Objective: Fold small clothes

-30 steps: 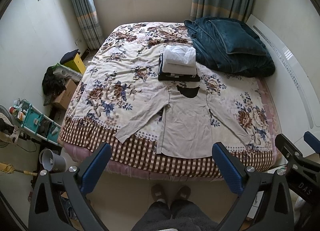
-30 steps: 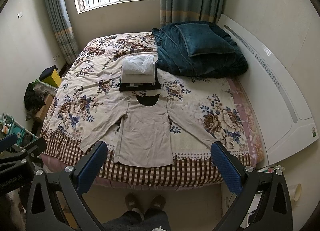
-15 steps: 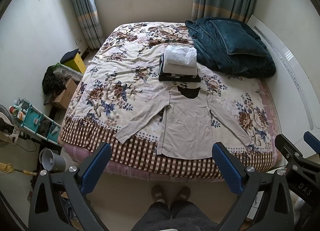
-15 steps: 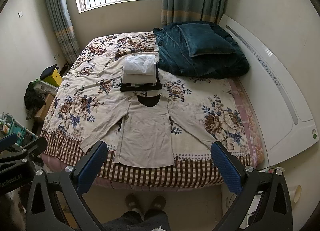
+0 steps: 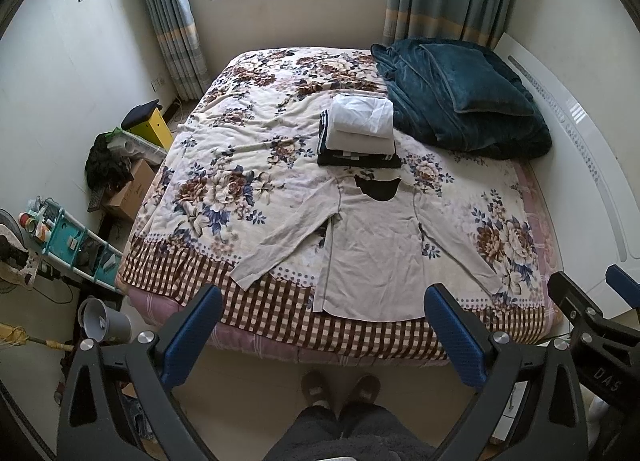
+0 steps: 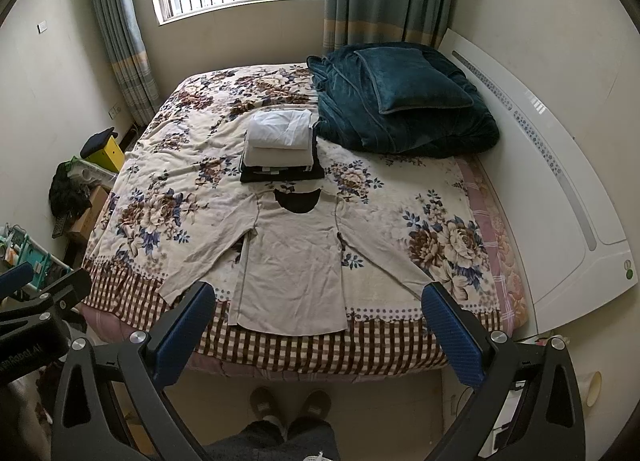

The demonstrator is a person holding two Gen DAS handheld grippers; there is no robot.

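Observation:
A beige long-sleeved shirt [image 5: 372, 253] lies flat on the floral bedspread [image 5: 240, 149] near the bed's front edge, sleeves spread, dark collar away from me; it also shows in the right wrist view [image 6: 294, 273]. Behind it stands a stack of folded clothes [image 5: 358, 133], white on top, dark at the bottom, also in the right wrist view [image 6: 280, 147]. My left gripper [image 5: 324, 325] is open and empty, held above the floor in front of the bed. My right gripper [image 6: 320, 325] is open and empty at the same height.
A teal blanket with a pillow [image 5: 460, 101] lies at the bed's back right. A white headboard [image 6: 560, 197] runs along the right side. Boxes, a teal rack [image 5: 68, 241] and a grey bin [image 5: 102, 325] stand on the floor left. My feet in slippers [image 5: 340, 389] are below.
Both views have shifted very slightly. The shirt, the stack and both grippers' jaws are unchanged.

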